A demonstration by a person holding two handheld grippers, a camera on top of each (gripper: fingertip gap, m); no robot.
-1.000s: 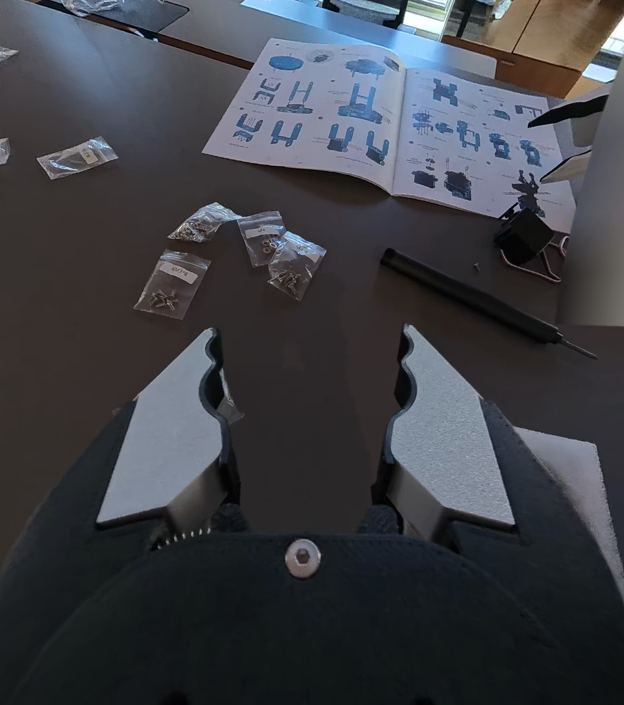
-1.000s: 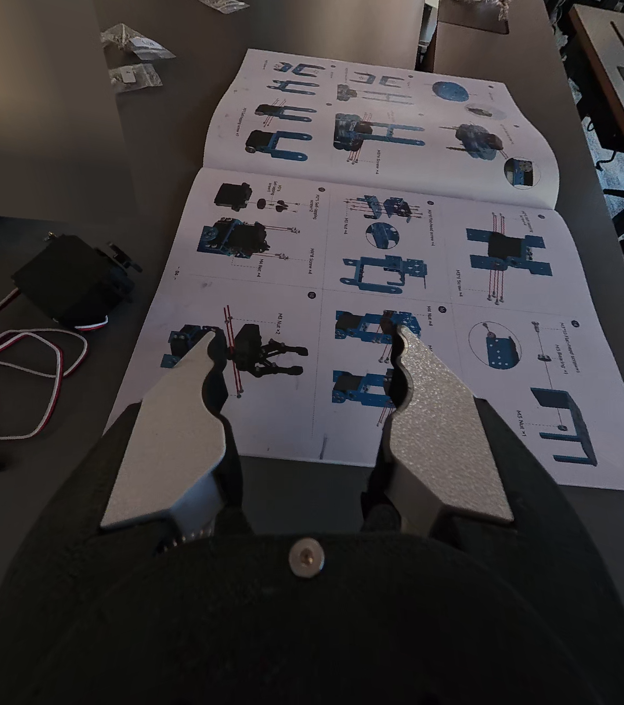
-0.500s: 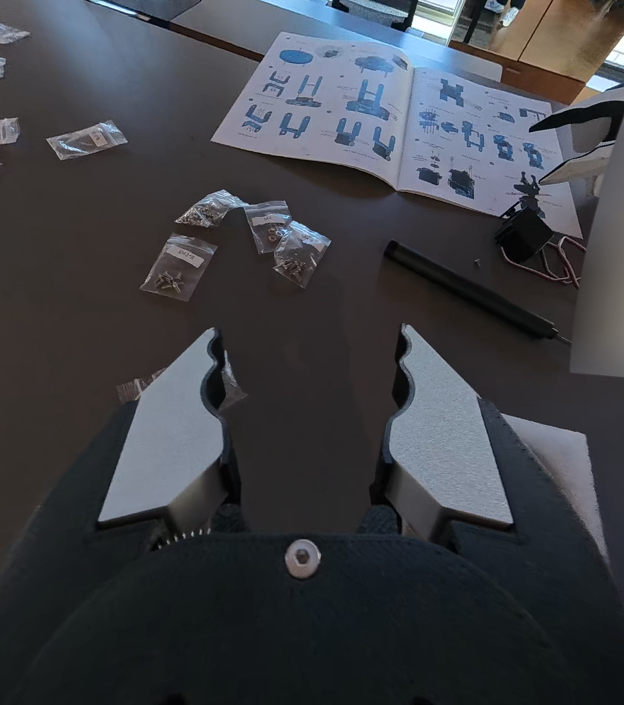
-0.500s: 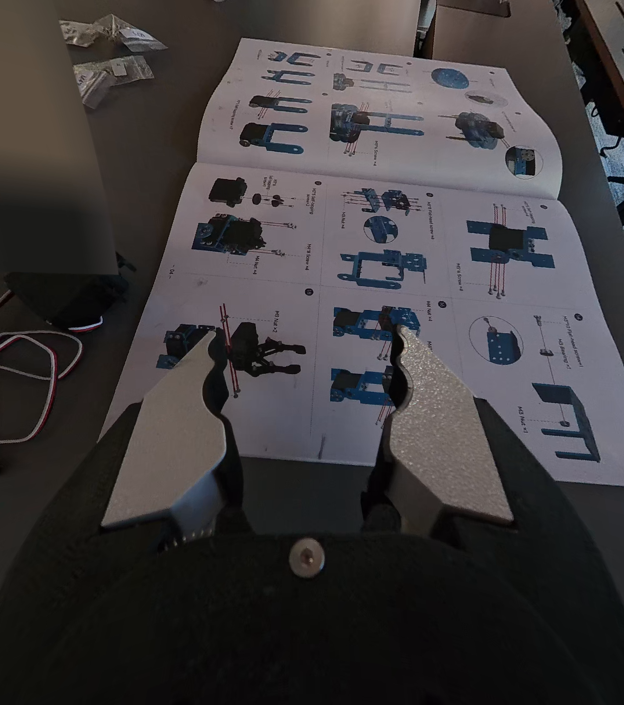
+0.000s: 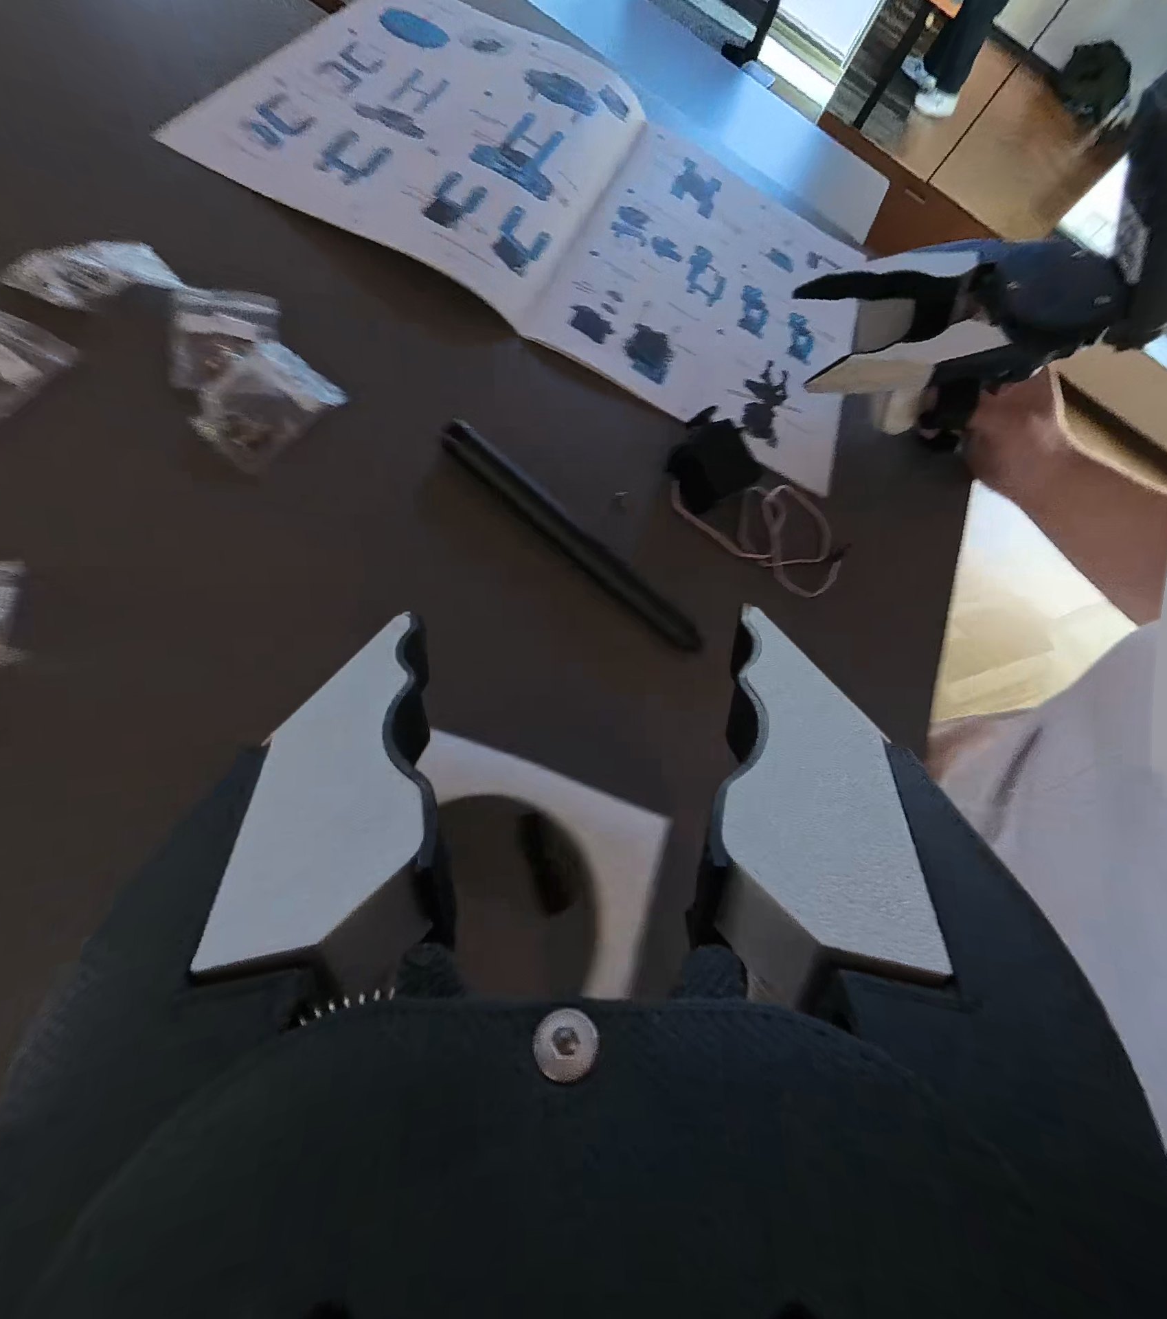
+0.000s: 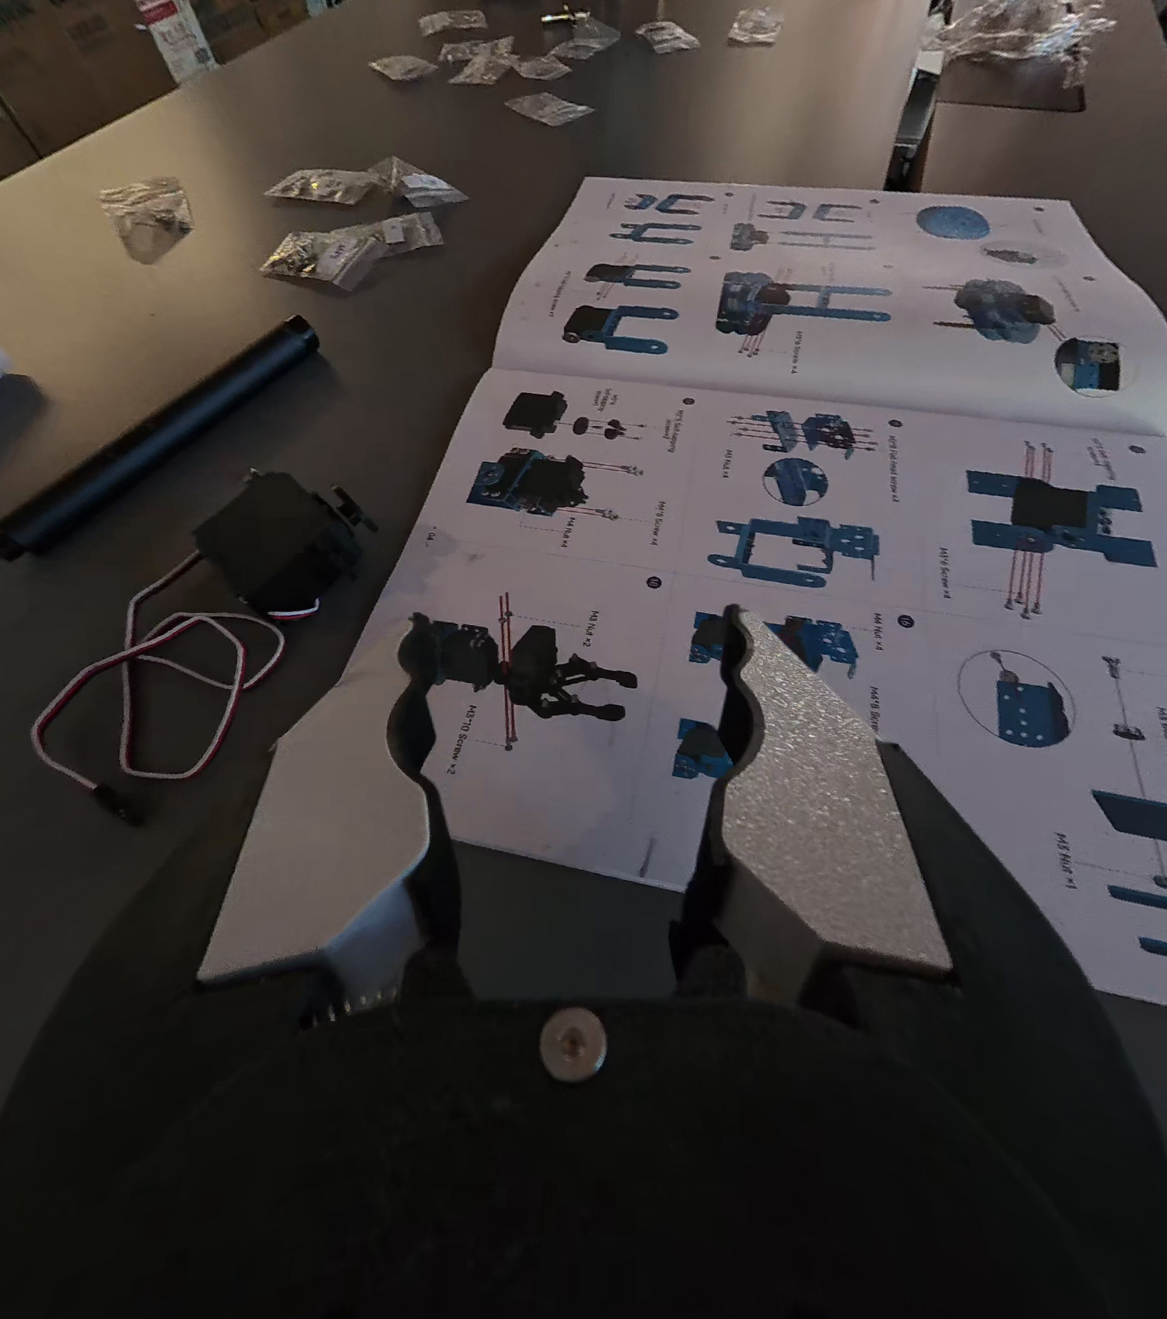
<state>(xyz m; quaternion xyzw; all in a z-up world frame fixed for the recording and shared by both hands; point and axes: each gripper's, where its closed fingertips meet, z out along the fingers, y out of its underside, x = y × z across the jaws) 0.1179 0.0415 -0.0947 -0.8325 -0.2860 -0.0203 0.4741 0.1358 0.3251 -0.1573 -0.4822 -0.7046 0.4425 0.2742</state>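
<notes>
Left gripper (image 5: 577, 615): jaws spread wide, nothing between them. It hangs low over the near part of the dark desk (image 5: 173, 642), right above a white foam block (image 5: 630, 835) with a round hollow cut in it. A small dark piece (image 5: 544, 863) lies in that hollow; too blurred to say what it is. The jaws do not look to be touching the block, but the angle leaves it unsure.

Just beyond the left jaws: a black screwdriver (image 5: 566, 535) lying at a slant, tip toward the gripper. A tiny loose screw (image 5: 619, 503) sits beside its shaft. Past that, a black servo (image 5: 712, 464) with a looped red-and-white lead (image 6: 138, 699), its body touching or just beside the edge of the open instruction booklet (image 5: 566, 235). Clear bags of small hardware (image 5: 245, 378) are scattered to the left, well apart from both grippers. The left view is smeared with motion blur.

Right gripper (image 6: 566, 628): jaws also spread, empty. It hovers above the near corner of the booklet, clear of the paper as seen from the left view, where a person's hand (image 5: 1037, 457) carries it out past the desk edge. The servo is the nearest loose item, just left of the jaws; the screwdriver lies farther left.

Neither gripper holds anything.
</notes>
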